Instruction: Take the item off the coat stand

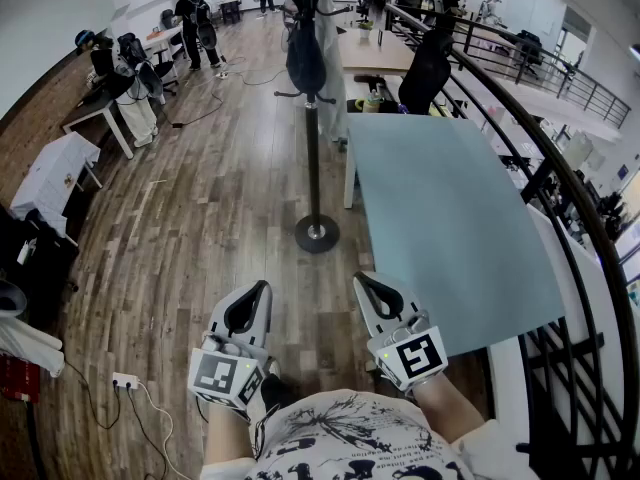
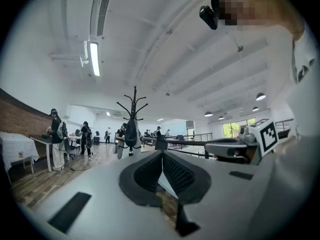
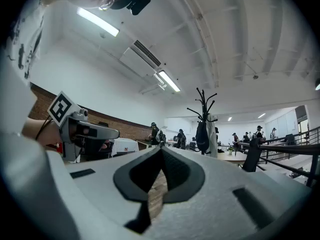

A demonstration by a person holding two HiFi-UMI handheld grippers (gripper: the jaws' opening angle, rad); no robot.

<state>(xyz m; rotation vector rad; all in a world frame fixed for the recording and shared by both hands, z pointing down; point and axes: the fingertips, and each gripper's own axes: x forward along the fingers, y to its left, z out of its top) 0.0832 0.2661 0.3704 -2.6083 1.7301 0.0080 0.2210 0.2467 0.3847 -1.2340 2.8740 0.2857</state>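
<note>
While the dark item [image 1: 305, 60] hangs high on the coat stand [image 1: 313, 148], well ahead across the wooden floor [image 1: 200, 228] and just left of the pale desk [image 1: 440, 218], the left claw [image 1: 258, 293] and right claw [image 1: 365, 286] are held level close to the person's printed shirt [image 1: 340, 438], each pressed together on nothing. The step in hand looks to be the approach. It would go best by closing the gap first, spreading one claw before it arrives, pinching the item near its hook and lifting up and off rather than tugging, since a sideways pull could rock the slim stand. Only the head view gives the round base [image 1: 317, 234] and the floor between. Only the gripper views show the jaw tips meeting and the forked hooks [image 3: 202, 96] above the item, with a pale garment [image 3: 212, 139] beside it.
</note>
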